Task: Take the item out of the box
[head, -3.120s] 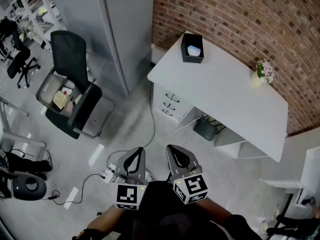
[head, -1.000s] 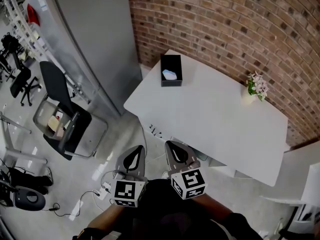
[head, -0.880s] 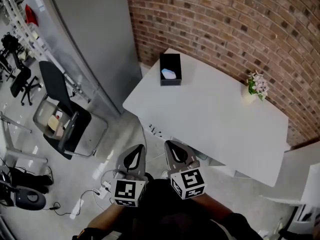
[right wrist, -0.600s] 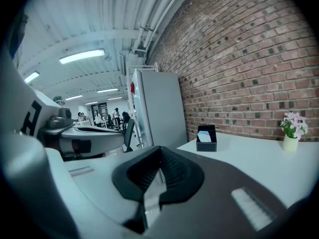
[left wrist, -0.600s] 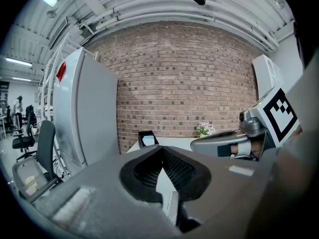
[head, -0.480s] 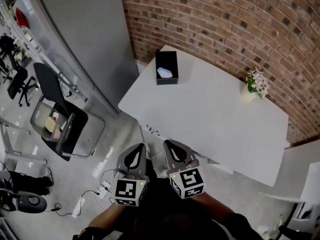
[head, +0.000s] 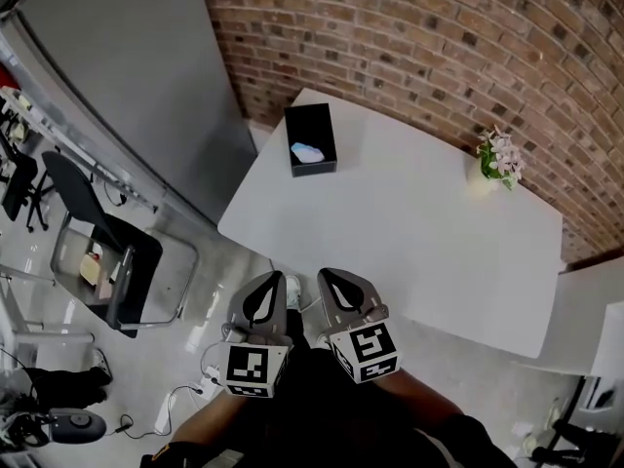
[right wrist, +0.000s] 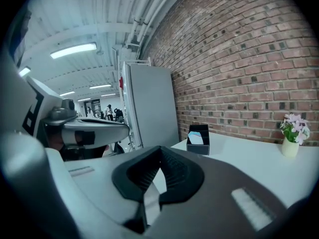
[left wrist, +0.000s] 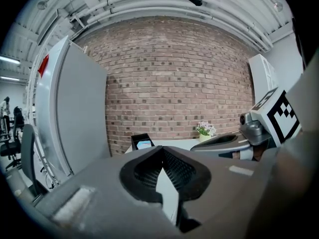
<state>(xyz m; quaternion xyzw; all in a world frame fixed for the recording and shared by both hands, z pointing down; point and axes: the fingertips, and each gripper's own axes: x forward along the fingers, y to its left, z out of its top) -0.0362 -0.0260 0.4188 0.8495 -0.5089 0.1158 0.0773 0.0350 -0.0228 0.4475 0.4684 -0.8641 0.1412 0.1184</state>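
A black open-topped box stands at the far left corner of the white table, with a pale blue-white item inside it. Both grippers sit side by side close to my body, short of the table's near edge and far from the box. The left gripper is shut and empty, and so is the right gripper. The left gripper view shows the box small beyond its joined jaws. Across the tabletop in the right gripper view are the box and the item.
A small vase of pink flowers stands at the table's far right by the brick wall. A tall grey cabinet is left of the table. A chair and floor cables lie to the left.
I have come closer to the table: the box and the table now sit lower and further left in the head view. Both grippers have stayed shut and side by side.
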